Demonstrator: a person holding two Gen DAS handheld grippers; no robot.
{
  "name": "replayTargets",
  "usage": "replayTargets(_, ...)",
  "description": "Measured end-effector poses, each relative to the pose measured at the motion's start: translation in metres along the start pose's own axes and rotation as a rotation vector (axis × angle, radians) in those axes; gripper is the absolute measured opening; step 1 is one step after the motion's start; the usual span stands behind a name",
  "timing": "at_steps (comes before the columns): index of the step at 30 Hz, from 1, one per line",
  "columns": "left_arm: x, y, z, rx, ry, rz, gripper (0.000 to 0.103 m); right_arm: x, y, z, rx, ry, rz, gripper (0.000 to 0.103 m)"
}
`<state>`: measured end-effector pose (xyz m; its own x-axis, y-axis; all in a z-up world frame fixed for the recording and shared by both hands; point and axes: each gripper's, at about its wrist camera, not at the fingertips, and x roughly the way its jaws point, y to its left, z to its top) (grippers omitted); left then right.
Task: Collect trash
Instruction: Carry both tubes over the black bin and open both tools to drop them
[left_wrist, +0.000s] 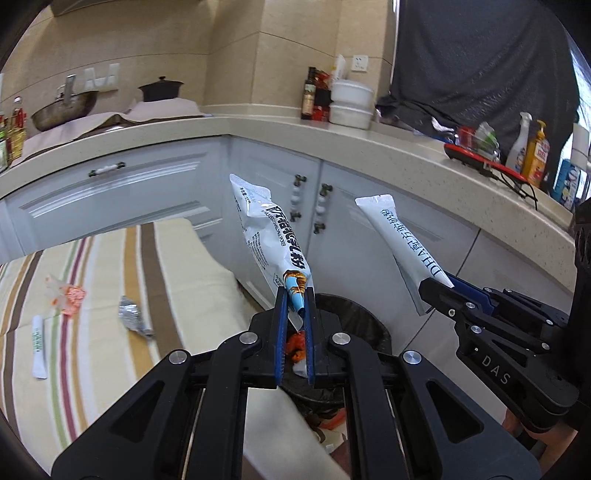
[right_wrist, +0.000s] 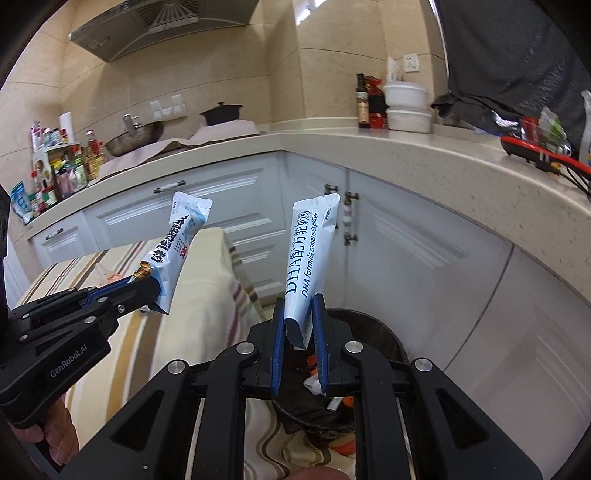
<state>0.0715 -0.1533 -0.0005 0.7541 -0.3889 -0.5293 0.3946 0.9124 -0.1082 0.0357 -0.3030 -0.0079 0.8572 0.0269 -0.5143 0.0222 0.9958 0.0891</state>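
Observation:
My left gripper is shut on the lower end of a white and blue milk powder sachet, which sticks up and away from the fingers. In the right wrist view that same sachet hangs from the left gripper at the left. A white DHA camel milk powder sachet is pinched by my right gripper, and it shows too at the right as the DHA sachet. Both grippers hover above a black-lined trash bin holding orange and white scraps.
A striped cloth-covered table at left bears a crumpled foil wrapper, an orange-and-clear wrapper and a small white sachet. White cabinets and a cluttered beige counter curve behind the bin.

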Motion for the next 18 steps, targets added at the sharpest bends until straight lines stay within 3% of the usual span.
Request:
replayTargets(6, 0.037, -0.024, -0.002, 0.051, 0.046, -0.022, 0.009, 0.011, -0.024, -0.011, 0.041, 0.02, -0.022, 0.015)
replayTargets(8, 0.051, -0.033, -0.004, 0.084, 0.068, -0.01, 0.013, 0.019, -0.03, -0.014, 0.045, 0.037, -0.03, 0.016)
replayTargets(11, 0.067, -0.037, -0.008, 0.076, 0.087, 0.001, 0.023, 0.029, -0.04, -0.019, 0.053, 0.039, -0.073, 0.038)
replayTargets(13, 0.073, -0.037, -0.009, 0.071, 0.1, 0.001, 0.026, 0.033, -0.043, -0.021, 0.068, 0.046, -0.078, 0.04)
replayTargets(16, 0.073, -0.033, -0.01, 0.059, 0.1, 0.006, 0.04, 0.035, -0.046, -0.024, 0.082, 0.05, -0.079, 0.042)
replayTargets(18, 0.071, -0.03, -0.009, 0.047, 0.093, 0.01, 0.041, 0.035, -0.045, -0.024, 0.082, 0.05, -0.077, 0.044)
